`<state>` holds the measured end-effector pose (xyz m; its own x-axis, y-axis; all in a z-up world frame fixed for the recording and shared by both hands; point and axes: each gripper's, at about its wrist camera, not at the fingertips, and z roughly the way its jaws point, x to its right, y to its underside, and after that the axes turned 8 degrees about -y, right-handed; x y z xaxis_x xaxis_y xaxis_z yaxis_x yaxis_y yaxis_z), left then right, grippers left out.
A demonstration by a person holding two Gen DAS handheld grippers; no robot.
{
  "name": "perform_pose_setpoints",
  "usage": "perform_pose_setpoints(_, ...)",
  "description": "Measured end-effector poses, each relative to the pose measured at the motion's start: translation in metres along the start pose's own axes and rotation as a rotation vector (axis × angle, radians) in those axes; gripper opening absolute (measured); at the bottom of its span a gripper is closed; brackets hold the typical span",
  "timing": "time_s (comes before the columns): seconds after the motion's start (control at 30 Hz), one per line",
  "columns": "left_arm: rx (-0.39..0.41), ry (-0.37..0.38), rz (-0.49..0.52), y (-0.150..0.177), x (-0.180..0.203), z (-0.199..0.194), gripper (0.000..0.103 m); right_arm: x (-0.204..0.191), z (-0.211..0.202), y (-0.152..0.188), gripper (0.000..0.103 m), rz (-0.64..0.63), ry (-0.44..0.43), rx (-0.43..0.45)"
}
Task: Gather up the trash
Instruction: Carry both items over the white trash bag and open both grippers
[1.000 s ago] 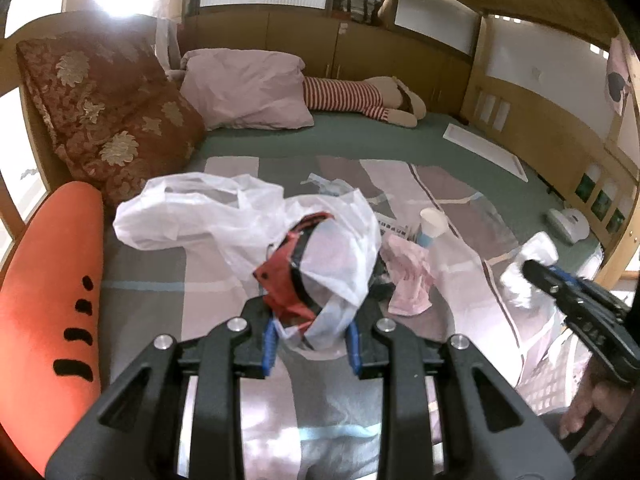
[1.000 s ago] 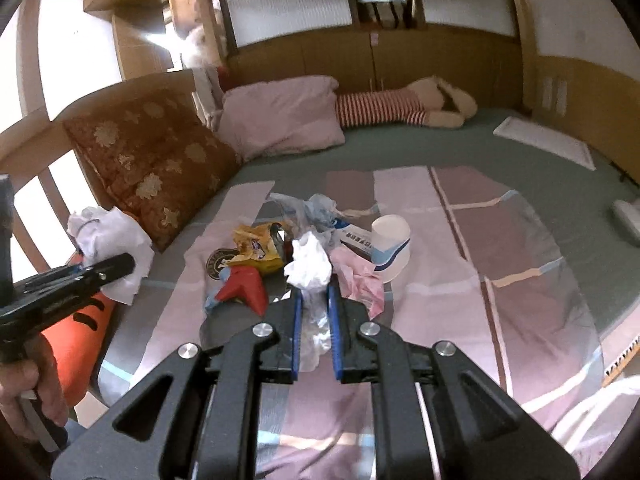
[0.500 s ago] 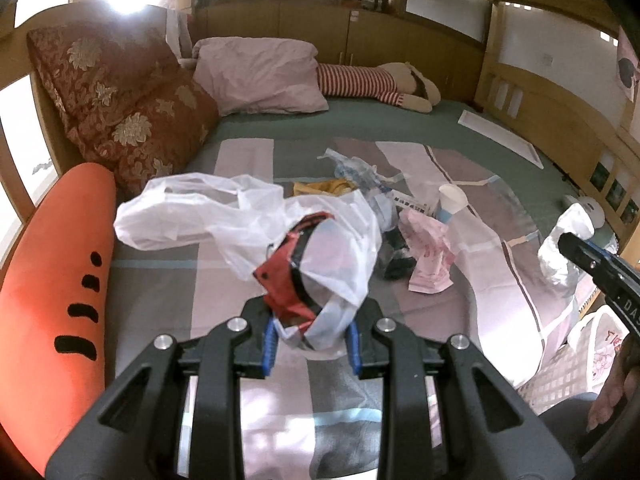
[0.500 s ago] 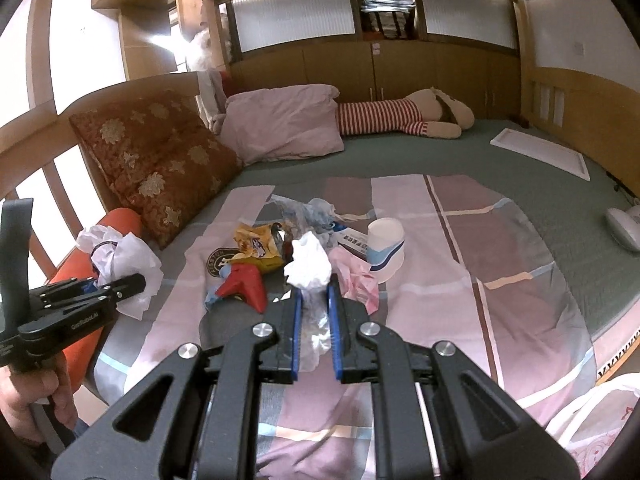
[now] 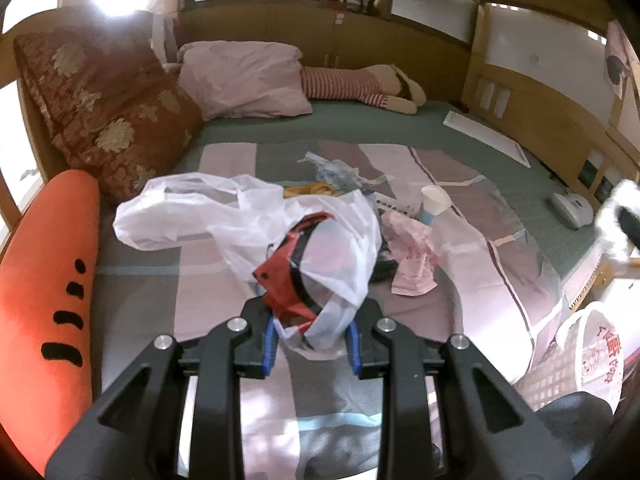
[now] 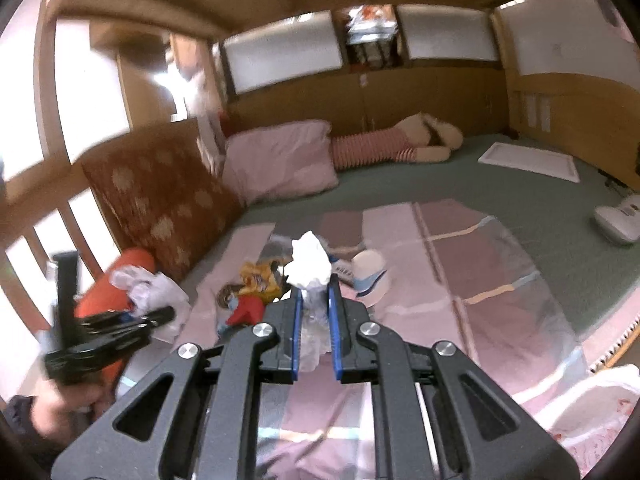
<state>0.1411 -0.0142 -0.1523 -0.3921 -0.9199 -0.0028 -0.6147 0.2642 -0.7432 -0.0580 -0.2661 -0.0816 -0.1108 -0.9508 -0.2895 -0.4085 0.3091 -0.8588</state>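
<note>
A white plastic bag (image 5: 320,264) is clamped in the left gripper (image 5: 310,340); a crumpled tissue (image 6: 310,268) is pinched in the right gripper (image 6: 314,320), above the paper cup (image 6: 370,270).

A pink pillow (image 5: 244,78) lies at the head of the bed (image 5: 360,128); a patterned red cushion (image 5: 104,112) leans just left of it, a striped doll (image 5: 360,86) right.

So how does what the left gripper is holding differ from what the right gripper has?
The left gripper pinches a thin white plastic bag with a red wrapper, while the right gripper clamps a crumpled white tissue. The bag billows wide over the bed; the tissue is a compact wad. The left jaws stand wider than the right. Both are white and lifted off the blanket.
</note>
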Motion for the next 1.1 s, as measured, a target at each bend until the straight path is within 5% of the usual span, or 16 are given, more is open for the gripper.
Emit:
perform_pose_setpoints(0.17,0.005,0.103,0.050,-0.007,0.030,-0.005,0.027,0.055,-0.073,0.024,0.012,0.031,0.146,-0.009)
perform_pose_setpoints(0.4,-0.011,0.341,0.265,-0.007,0.156,-0.048,0.027,0.129,-0.124,0.084,0.013,0.101,0.334,-0.146)
perform_pose_setpoints(0.5,-0.060,0.469,0.329,0.001,0.217,-0.067,0.027,0.156,-0.126,0.105,0.037,0.149,0.333,-0.255)
perform_pose_setpoints(0.57,-0.107,0.532,0.373,0.010,0.257,-0.076,0.027,0.167,-0.140,0.110,0.066,0.159,0.391,-0.241)
perform_pose_setpoints(0.8,-0.201,0.597,0.505,0.036,0.351,-0.086,0.030,0.187,-0.211,0.082,0.079,0.240,0.449,-0.025)
perform_pose_setpoints(0.83,-0.217,0.602,0.519,0.040,0.364,-0.085,0.037,0.188,-0.220,0.077,0.079,0.243,0.442,-0.004)
perform_pose_setpoints(0.93,-0.273,0.616,0.550,0.054,0.395,-0.077,0.078,0.189,-0.231,0.067,0.080,0.237,0.434,0.025)
perform_pose_setpoints(1.1,-0.285,0.592,0.536,0.061,0.392,-0.073,0.081,0.183,-0.225,0.063,0.080,0.220,0.407,0.017)
